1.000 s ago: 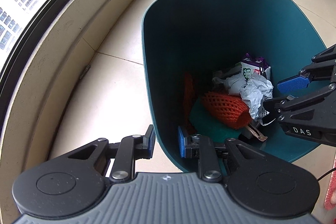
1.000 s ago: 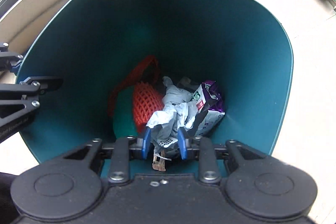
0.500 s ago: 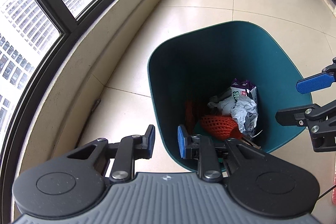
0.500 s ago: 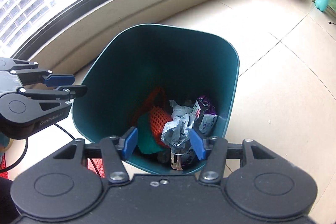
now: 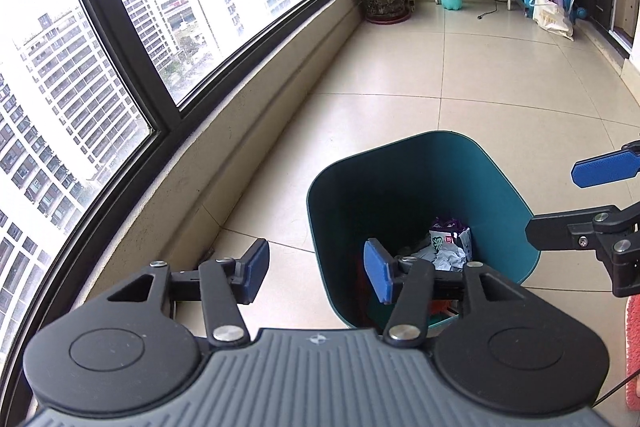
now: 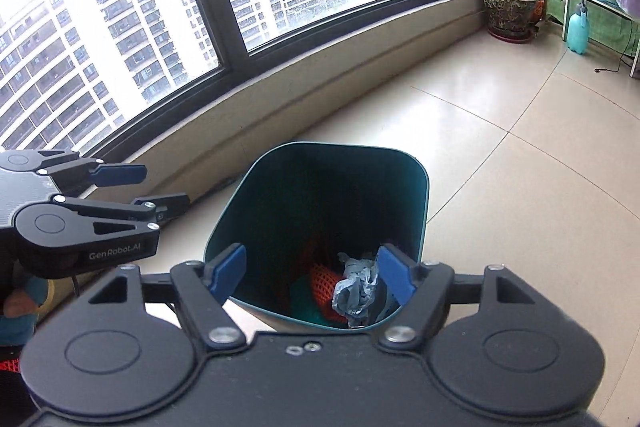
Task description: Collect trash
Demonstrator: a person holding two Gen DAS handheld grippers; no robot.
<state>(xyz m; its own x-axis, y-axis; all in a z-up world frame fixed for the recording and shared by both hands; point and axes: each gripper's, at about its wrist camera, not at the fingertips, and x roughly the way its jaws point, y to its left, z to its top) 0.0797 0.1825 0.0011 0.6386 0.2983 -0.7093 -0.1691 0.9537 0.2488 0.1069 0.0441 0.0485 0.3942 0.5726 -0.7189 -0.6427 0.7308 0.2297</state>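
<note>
Trash [image 6: 356,291] in bin [image 6: 416,203] | both claws opening, empty

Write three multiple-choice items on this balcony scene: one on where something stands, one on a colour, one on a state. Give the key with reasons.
1. Where is the crumpled grey-white paper wad?
A. on the window ledge
B. inside the tall teal plastic bin
C. on the tiled floor

2. What colour is the foam fruit net in the bin?
A. orange-red
B. yellow
C. white

3. What does the right gripper hold?
A. the paper wad
B. the bin's rim
C. nothing

Key: 1 B, the wad lies among the trash at the bin's bottom. 2 A, its mesh shows orange-red beside the wad. 3 C, its jaws are opening above the bin with nothing between the blue pads.
</note>
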